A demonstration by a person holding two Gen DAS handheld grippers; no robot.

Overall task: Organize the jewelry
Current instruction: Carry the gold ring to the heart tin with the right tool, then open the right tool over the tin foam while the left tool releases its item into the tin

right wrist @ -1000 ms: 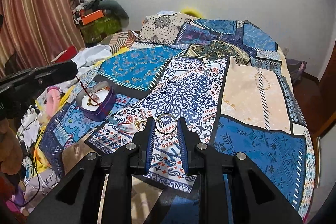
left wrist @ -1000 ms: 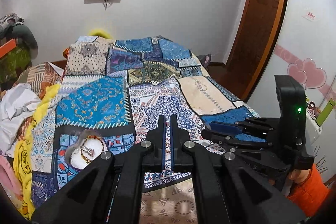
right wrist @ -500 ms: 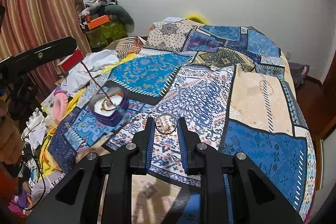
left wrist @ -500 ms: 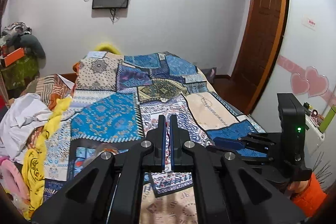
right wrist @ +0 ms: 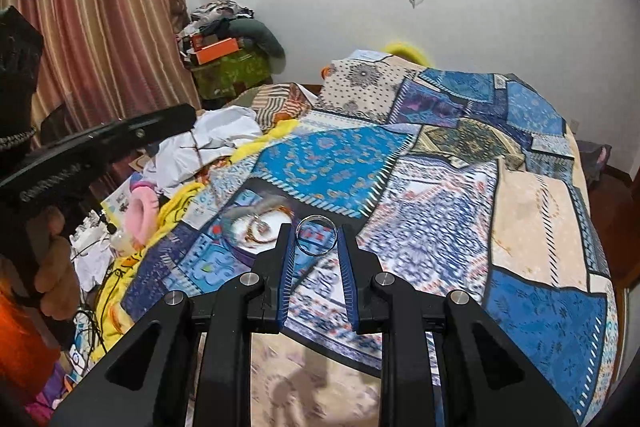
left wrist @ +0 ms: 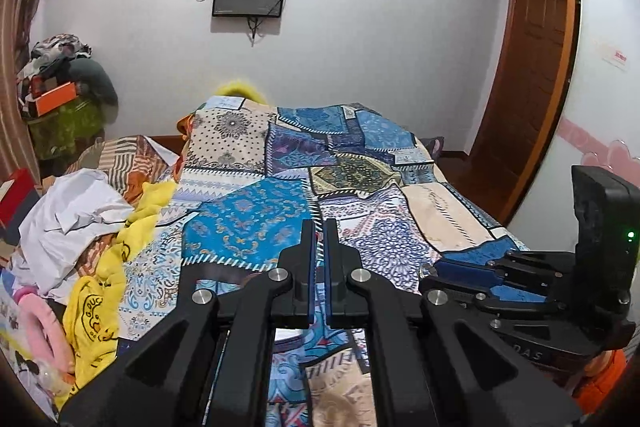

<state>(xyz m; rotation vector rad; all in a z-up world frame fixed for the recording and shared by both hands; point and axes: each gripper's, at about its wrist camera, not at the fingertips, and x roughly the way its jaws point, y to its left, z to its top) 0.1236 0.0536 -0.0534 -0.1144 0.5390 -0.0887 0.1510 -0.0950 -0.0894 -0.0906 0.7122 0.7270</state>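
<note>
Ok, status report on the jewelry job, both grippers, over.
Right gripper shut on silver metal bangle, above patchwork bedspread. Left gripper nearly shut, possibly pinching a red thread. Round purple jewelry box just left of the bangle, nothing between.

The yellow cloth (left wrist: 94,311) beside the bed reads "GUCCI" in part, and the right gripper (left wrist: 430,273) body shows the letters "DAS"; other labels are unreadable.

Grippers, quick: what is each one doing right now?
Left gripper: shut, or nearly; a red thread seems pinched, not certain.
Right gripper: shut on a silver bangle.
</note>
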